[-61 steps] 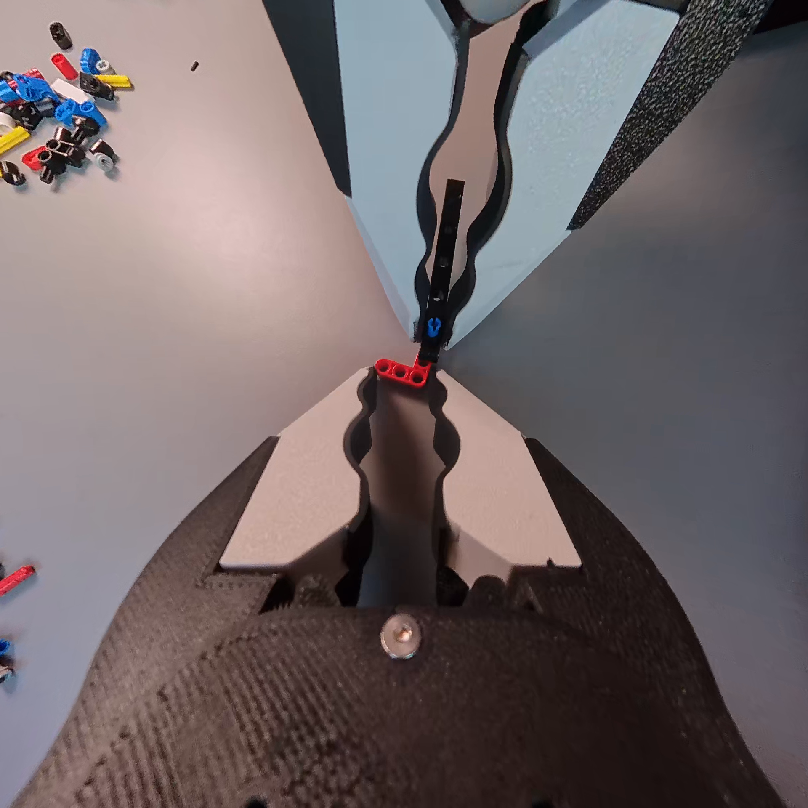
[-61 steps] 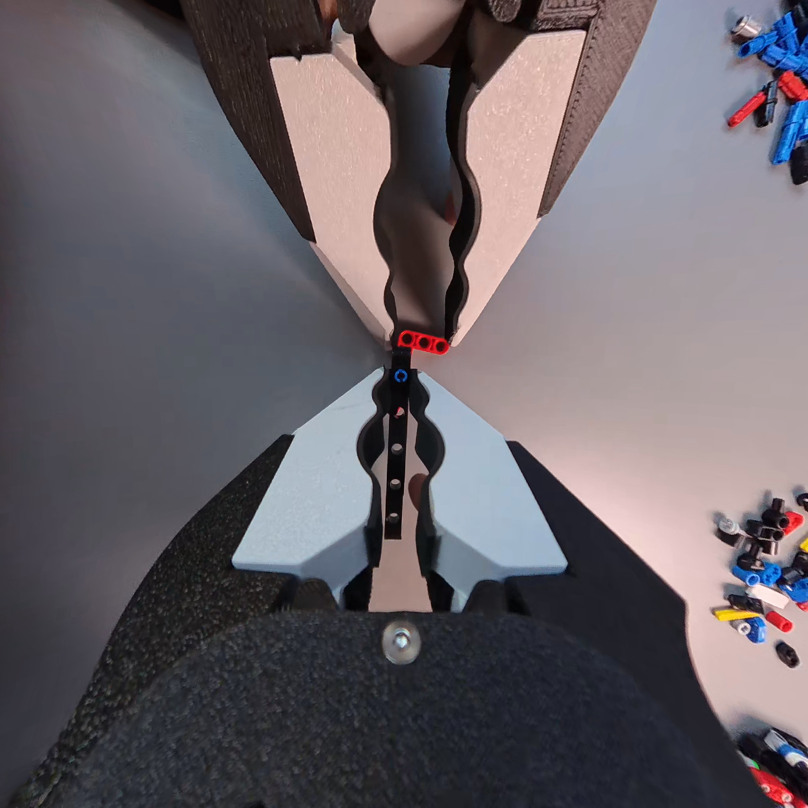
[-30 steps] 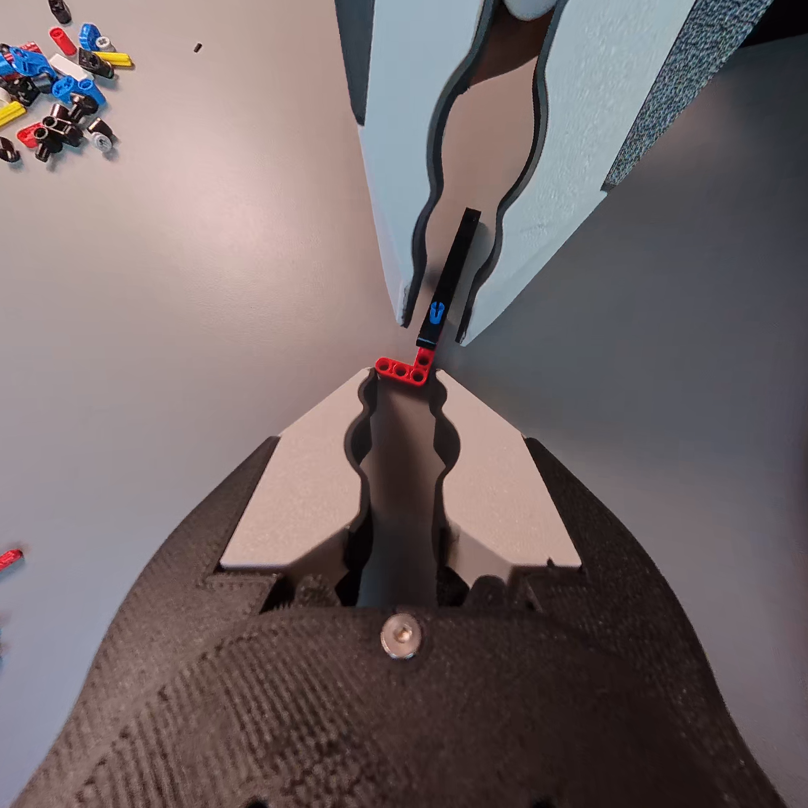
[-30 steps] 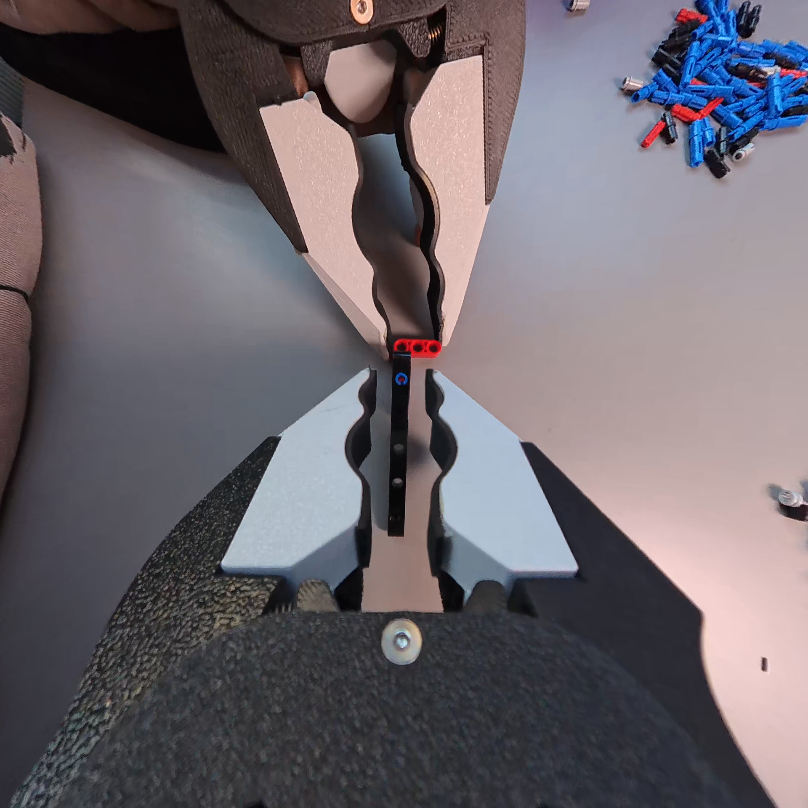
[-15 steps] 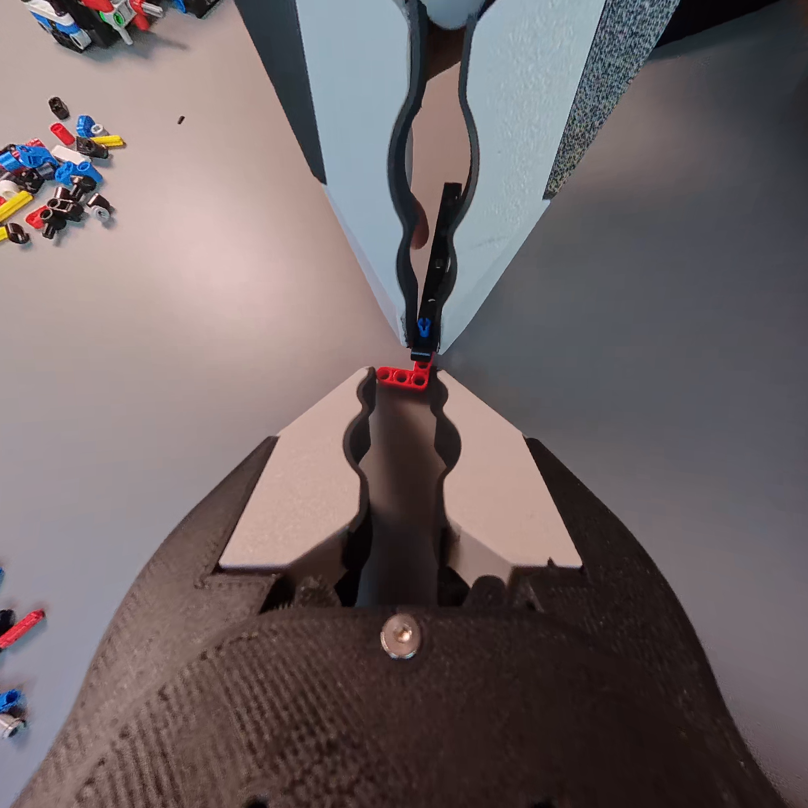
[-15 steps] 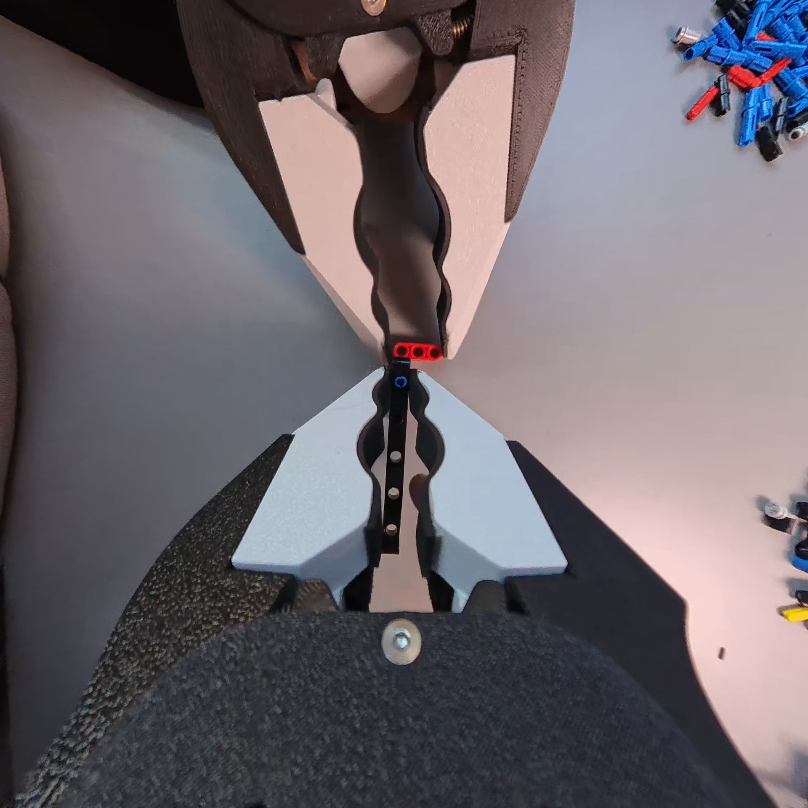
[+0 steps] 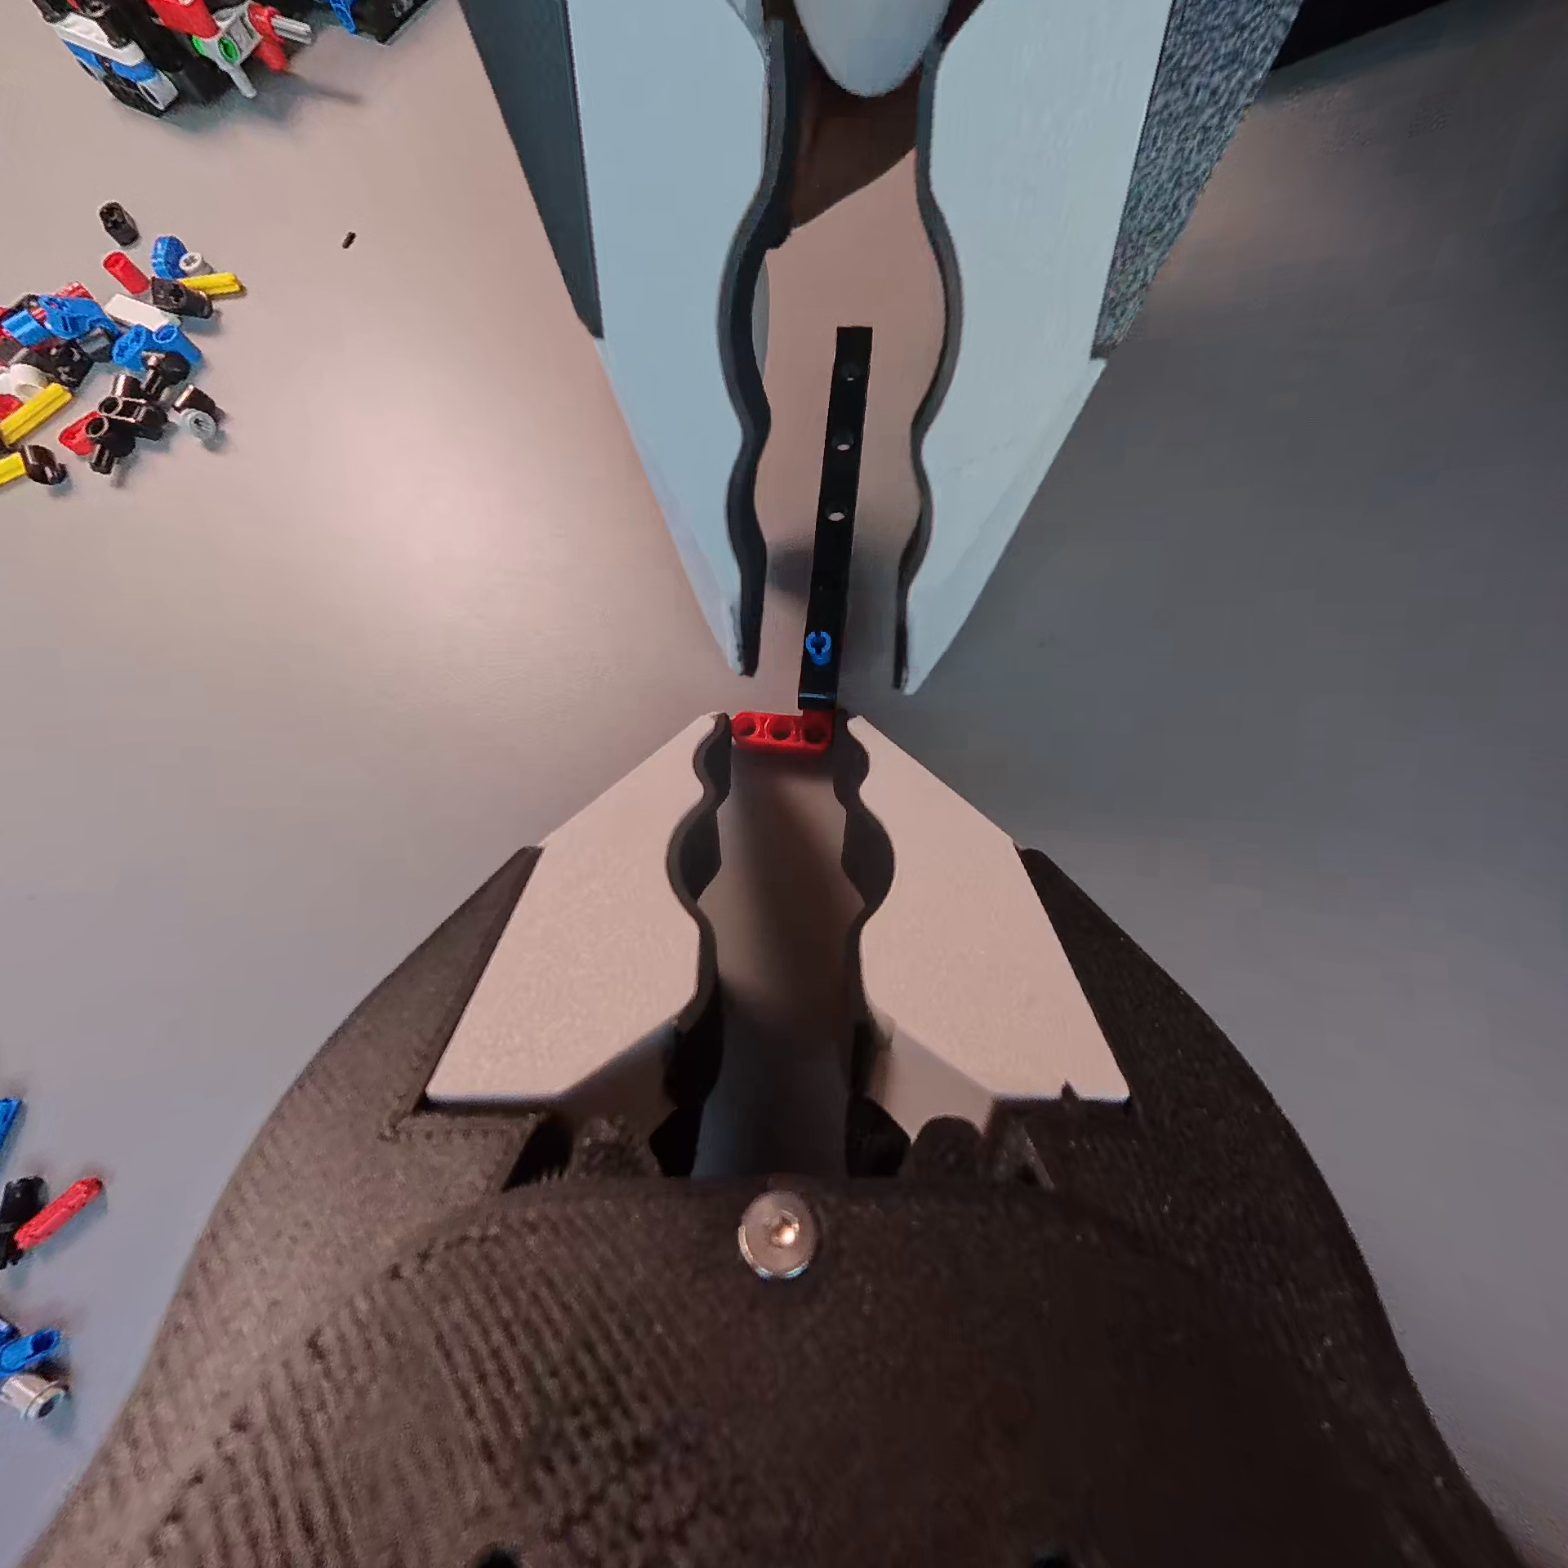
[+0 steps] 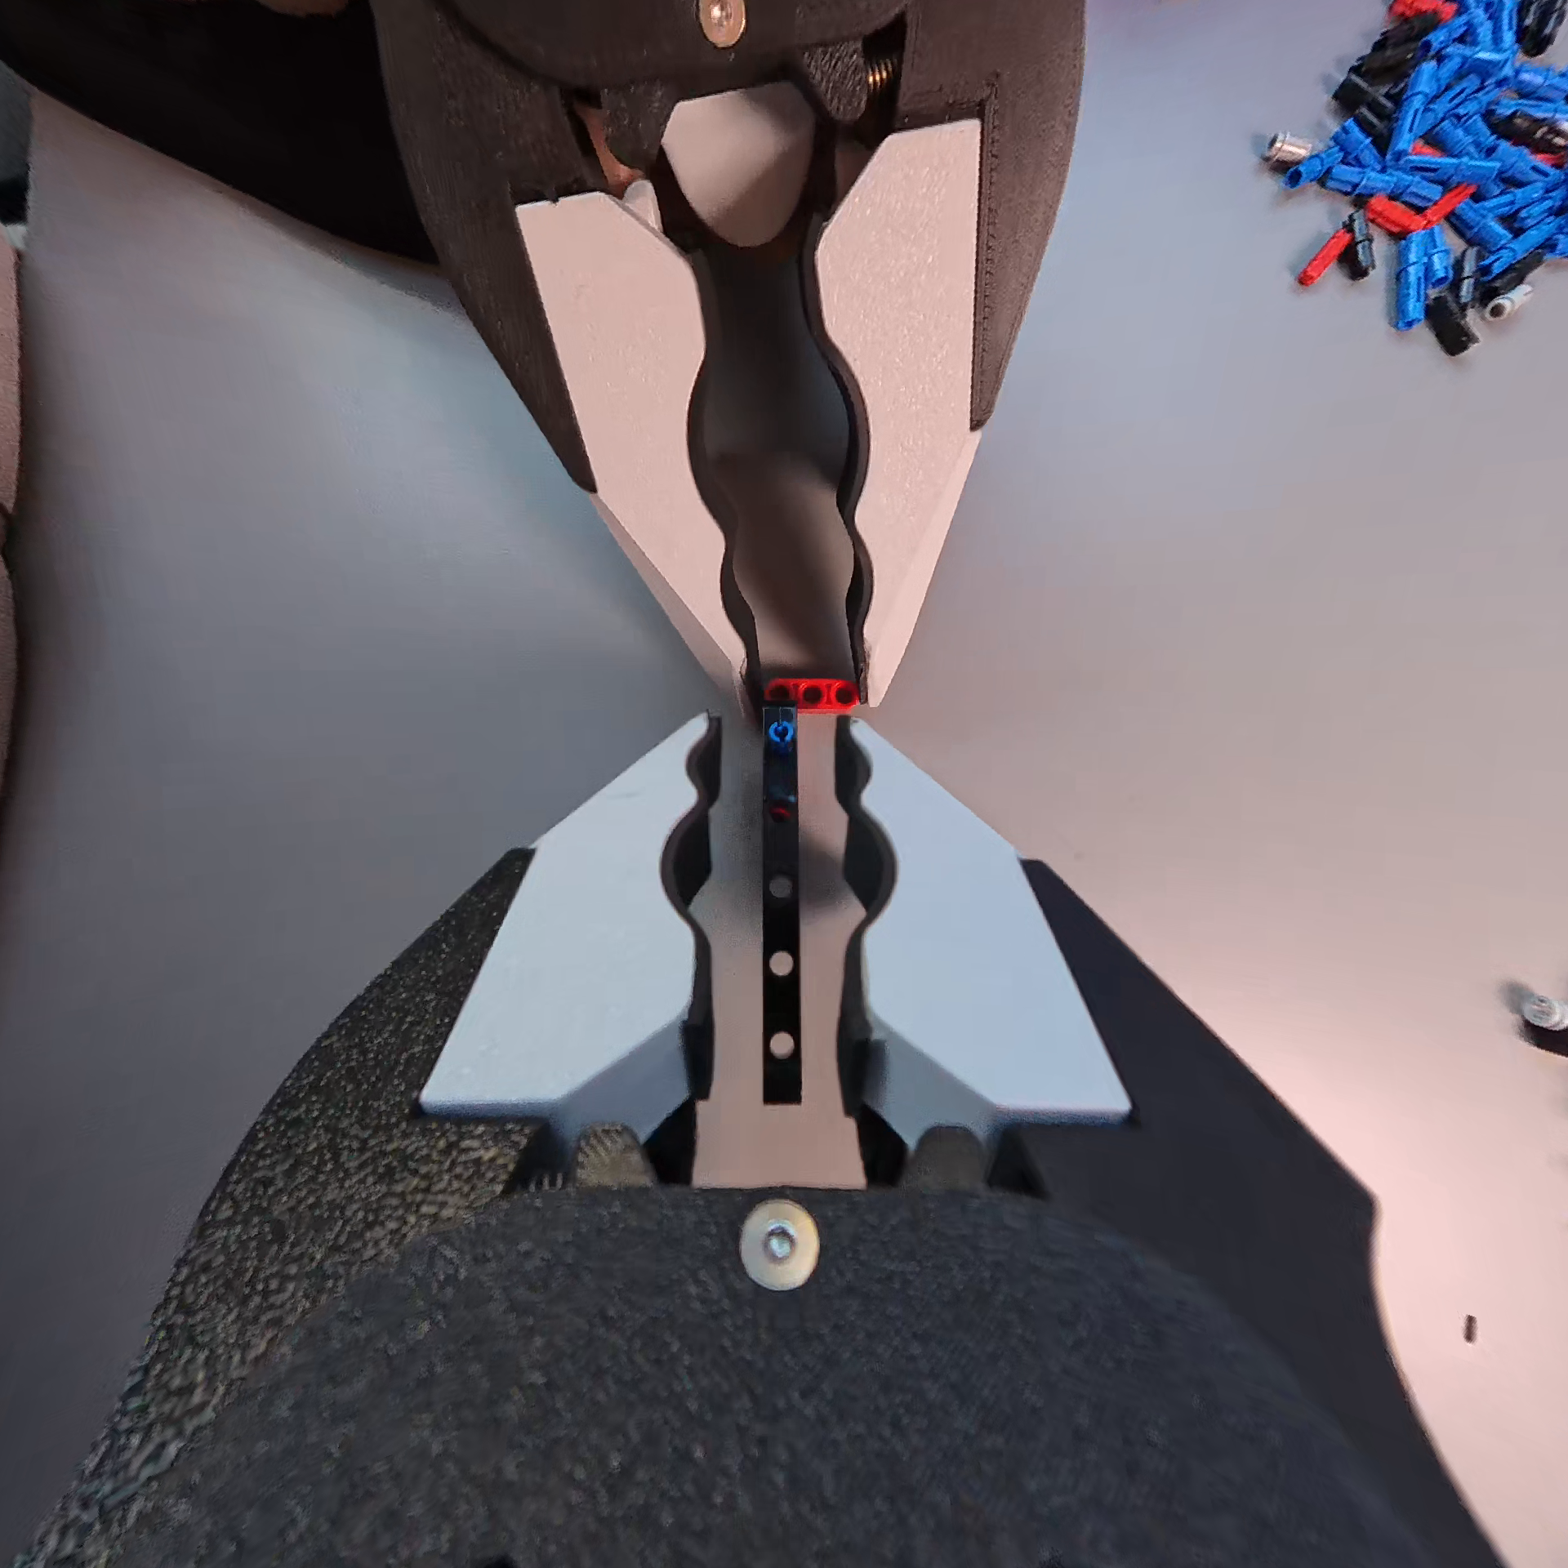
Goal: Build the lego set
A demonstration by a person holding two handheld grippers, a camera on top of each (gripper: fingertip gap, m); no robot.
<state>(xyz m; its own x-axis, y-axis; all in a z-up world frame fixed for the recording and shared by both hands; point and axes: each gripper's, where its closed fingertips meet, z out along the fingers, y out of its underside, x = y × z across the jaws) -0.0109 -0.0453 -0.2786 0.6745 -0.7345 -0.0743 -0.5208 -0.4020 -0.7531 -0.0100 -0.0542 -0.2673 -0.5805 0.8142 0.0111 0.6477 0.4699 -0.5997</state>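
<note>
My left gripper [image 7: 781, 731] is shut on a small red L-shaped beam [image 7: 779, 731] at its fingertips. A long black beam [image 7: 836, 509] with a blue pin [image 7: 819, 649] near its end stands off the red beam's corner, joined to it. It runs between the light-blue fingers of my right gripper [image 7: 825, 674], which are spread and do not touch it. In the right wrist view my right gripper [image 8: 779, 725] is open around the black beam [image 8: 781, 933]. The blue pin [image 8: 779, 734] and the red beam [image 8: 810, 694] sit just past its tips, in the left gripper [image 8: 806, 691].
A grey table [image 7: 382, 594] lies below. Loose small parts [image 7: 102, 365] and a partly built model [image 7: 170, 42] lie at the left, with more pieces [image 7: 51, 1205] lower left. A heap of blue pins [image 8: 1459, 153] lies at the upper right of the right wrist view. My two grippers' fingertips are within a few centimetres of each other. Left tips and right tips are each some 30 centimeters from the partly built model [image 7: 170, 42].
My right gripper was closed on the black beam half a second ago and has now opened. The black beam stays joined to the red beam in my left gripper.
</note>
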